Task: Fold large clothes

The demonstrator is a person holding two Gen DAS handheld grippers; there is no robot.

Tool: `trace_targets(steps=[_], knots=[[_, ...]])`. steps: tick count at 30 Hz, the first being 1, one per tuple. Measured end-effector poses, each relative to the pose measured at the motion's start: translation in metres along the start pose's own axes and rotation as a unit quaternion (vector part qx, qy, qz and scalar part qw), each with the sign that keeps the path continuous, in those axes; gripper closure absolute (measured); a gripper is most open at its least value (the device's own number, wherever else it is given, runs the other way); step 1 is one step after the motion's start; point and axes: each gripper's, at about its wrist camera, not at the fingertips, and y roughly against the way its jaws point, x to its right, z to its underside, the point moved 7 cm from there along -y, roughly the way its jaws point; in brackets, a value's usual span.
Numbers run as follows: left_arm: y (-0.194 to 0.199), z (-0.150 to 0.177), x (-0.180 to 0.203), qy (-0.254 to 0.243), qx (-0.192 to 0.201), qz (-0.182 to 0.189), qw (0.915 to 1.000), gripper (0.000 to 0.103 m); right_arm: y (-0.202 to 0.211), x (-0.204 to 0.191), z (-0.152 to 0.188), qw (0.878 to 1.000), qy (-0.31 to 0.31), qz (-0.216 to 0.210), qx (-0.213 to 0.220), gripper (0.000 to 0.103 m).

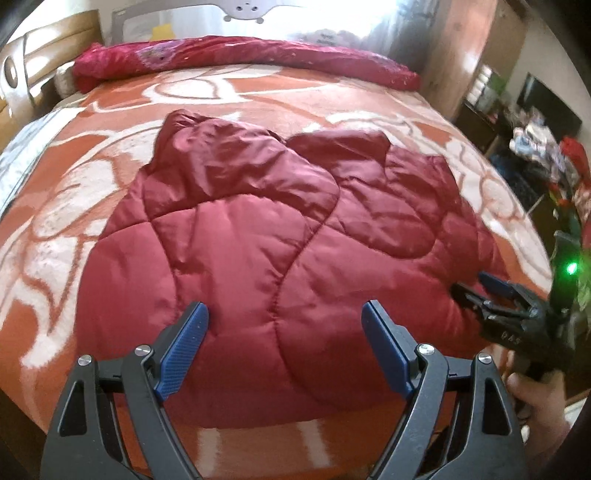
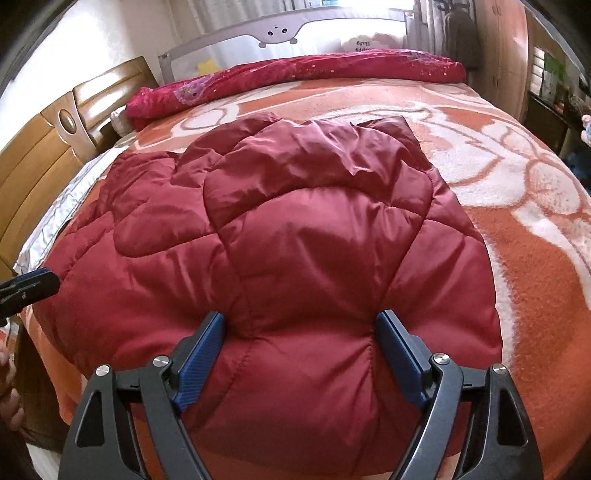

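Note:
A dark red quilted jacket (image 1: 240, 240) lies folded in on itself on the bed, with puffy panels overlapping at its far side. My left gripper (image 1: 284, 306) hovers open over its near part, the blue pads wide apart and nothing pinched. My right gripper (image 2: 301, 315) is open at the jacket's (image 2: 314, 240) near hem, and a padded bulge sits between its pads. In the left wrist view the right gripper (image 1: 476, 288) stands at the jacket's right edge, a hand (image 1: 535, 406) on its handle. One finger of the left gripper (image 2: 37, 282) shows at the jacket's left edge.
An orange and white blanket (image 2: 517, 221) covers the bed. A rolled crimson quilt (image 2: 295, 70) lies along the far side before a grey bed rail (image 2: 280, 33). A wooden headboard (image 2: 44, 158) stands left. Cluttered furniture (image 1: 546, 147) stands beyond the right edge.

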Motion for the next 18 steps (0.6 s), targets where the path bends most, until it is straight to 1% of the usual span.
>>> trace_targets(steps=[1, 3, 6, 10, 12, 14, 15, 18], knots=[[-0.009, 0.003, 0.000, -0.009, -0.007, -0.015, 0.9998, 0.017, 0.000, -0.001, 0.002, 1.000, -0.001, -0.001, 0.001, 0.019], [-0.024, 0.008, 0.000, -0.021, -0.015, -0.032, 0.9991, 0.013, 0.001, -0.004, 0.004, 1.000, -0.002, -0.002, 0.000, 0.019], [-0.029, 0.009, -0.001, -0.026, -0.016, -0.042, 0.9986, 0.010, 0.009, -0.007, 0.001, 1.000, 0.000, 0.004, 0.004, 0.019], [-0.031, 0.007, -0.001, -0.026, -0.018, -0.043, 0.9986, 0.006, 0.028, -0.019, -0.016, 0.999, 0.009, -0.013, 0.034, 0.021], [-0.032, 0.006, -0.002, -0.025, -0.019, -0.044, 0.9986, 0.004, 0.021, -0.023, -0.020, 0.999, 0.025, -0.004, 0.024, 0.021], [-0.033, 0.005, -0.002, -0.025, -0.019, -0.044, 0.9986, 0.003, 0.002, -0.019, -0.019, 1.000, 0.024, 0.004, -0.004, 0.019], [-0.034, 0.005, -0.001, -0.025, -0.019, -0.044, 0.9985, 0.003, -0.008, -0.016, -0.017, 1.000, 0.017, -0.003, -0.014, 0.018], [-0.036, 0.005, -0.002, -0.028, -0.019, -0.045, 0.9984, 0.002, -0.023, -0.005, -0.016, 1.000, -0.007, -0.020, -0.019, 0.016]])
